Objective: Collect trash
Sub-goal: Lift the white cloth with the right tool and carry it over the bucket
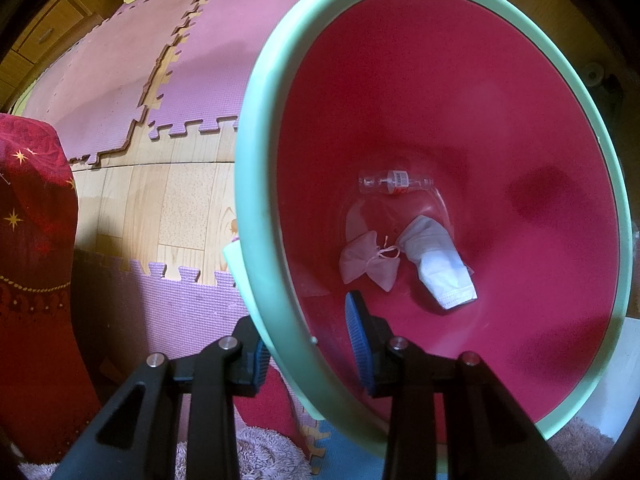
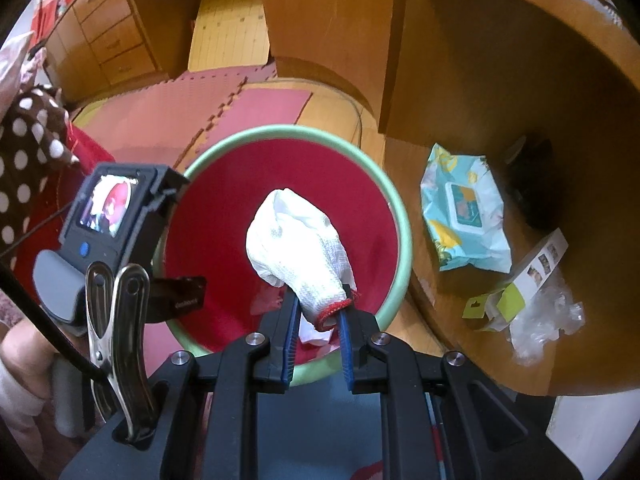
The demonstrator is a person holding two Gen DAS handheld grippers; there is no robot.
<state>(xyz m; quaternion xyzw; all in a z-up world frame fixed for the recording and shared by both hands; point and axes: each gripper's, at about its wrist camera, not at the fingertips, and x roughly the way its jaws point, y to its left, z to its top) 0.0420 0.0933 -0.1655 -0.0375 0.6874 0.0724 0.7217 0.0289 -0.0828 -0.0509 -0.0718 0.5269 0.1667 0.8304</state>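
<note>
My left gripper point(image 1: 310, 350) pinches the smooth, matt plastic rim of the bin point(image 1: 256, 184); its red inside has a dull sheen. My right gripper point(image 2: 318, 322) holds a knitted cloth glove point(image 2: 298, 248), rough-textured. The worktop point(image 2: 540, 152) is varnished wood, the wipes pack point(image 2: 464, 216) glossy plastic film.

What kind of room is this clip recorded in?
Probably a home bedroom or playroom: interlocking foam mats on wood flooring, wooden drawers, and a built-in wooden desk holding a wet-wipes pack.
</note>
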